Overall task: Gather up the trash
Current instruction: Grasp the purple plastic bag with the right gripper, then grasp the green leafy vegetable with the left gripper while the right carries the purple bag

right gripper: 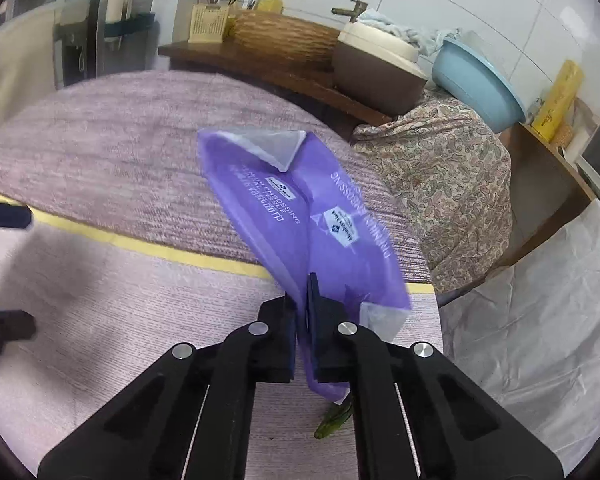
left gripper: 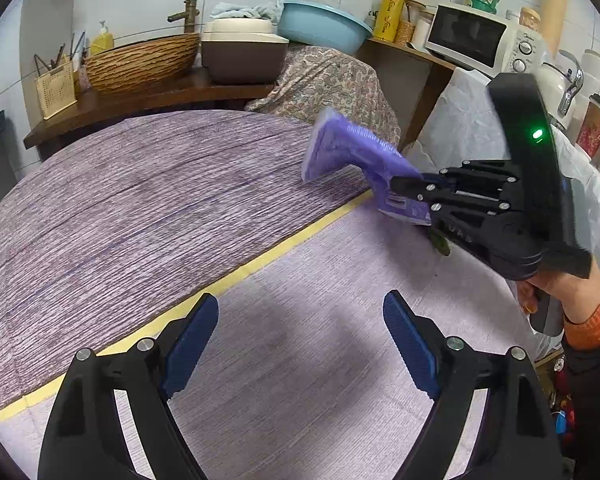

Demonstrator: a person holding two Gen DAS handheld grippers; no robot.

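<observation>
My right gripper (right gripper: 302, 320) is shut on a purple plastic tissue wrapper (right gripper: 300, 216) and holds it up off the table. In the left wrist view the wrapper (left gripper: 352, 152) sticks out up and left from the right gripper (left gripper: 400, 192) near the table's right edge. A small green scrap (right gripper: 334, 420) lies on the table under the right gripper; it also shows in the left wrist view (left gripper: 440, 242). My left gripper (left gripper: 300, 344) is open and empty above the light part of the tablecloth (left gripper: 284, 360).
A yellow tape line (left gripper: 240, 270) crosses the table. A white plastic bag (right gripper: 540, 320) hangs open at the table's right edge. A paisley cloth-covered thing (right gripper: 440, 184), a blue basin (left gripper: 322, 24), a wicker bowl (left gripper: 140, 60) and a microwave (left gripper: 480, 36) stand behind.
</observation>
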